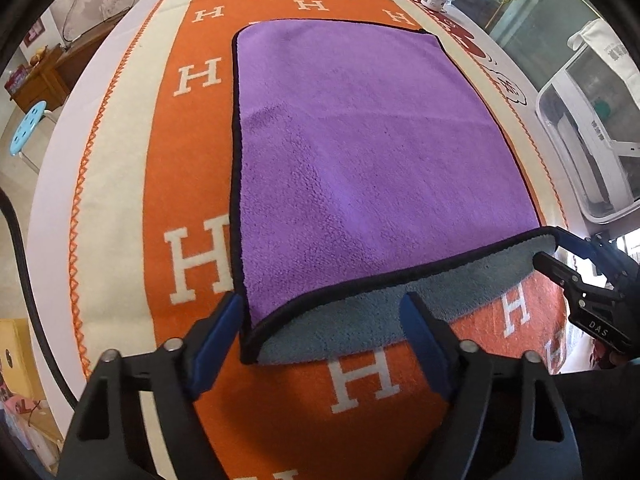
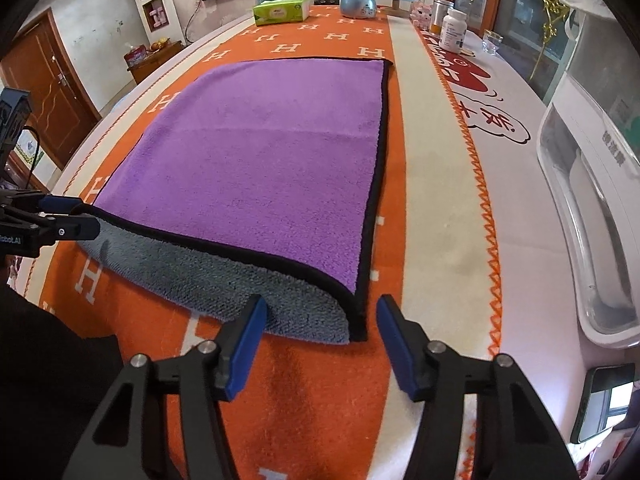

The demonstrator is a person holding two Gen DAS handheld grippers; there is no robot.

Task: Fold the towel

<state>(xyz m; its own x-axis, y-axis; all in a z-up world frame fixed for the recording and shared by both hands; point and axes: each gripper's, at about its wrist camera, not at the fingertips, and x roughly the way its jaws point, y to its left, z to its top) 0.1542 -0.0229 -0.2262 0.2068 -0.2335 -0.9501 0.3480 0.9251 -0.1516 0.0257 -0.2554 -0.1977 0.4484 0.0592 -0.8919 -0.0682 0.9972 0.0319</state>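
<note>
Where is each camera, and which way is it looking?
Left wrist: sits on the left gripper, looking across the purple towel; its own open fingers show, with the right gripper at the towel's other near corner.
Right wrist: sits on the right gripper, looking the same way; the left gripper shows.
Both share the towel, orange blanket, and pill bottle.
</note>
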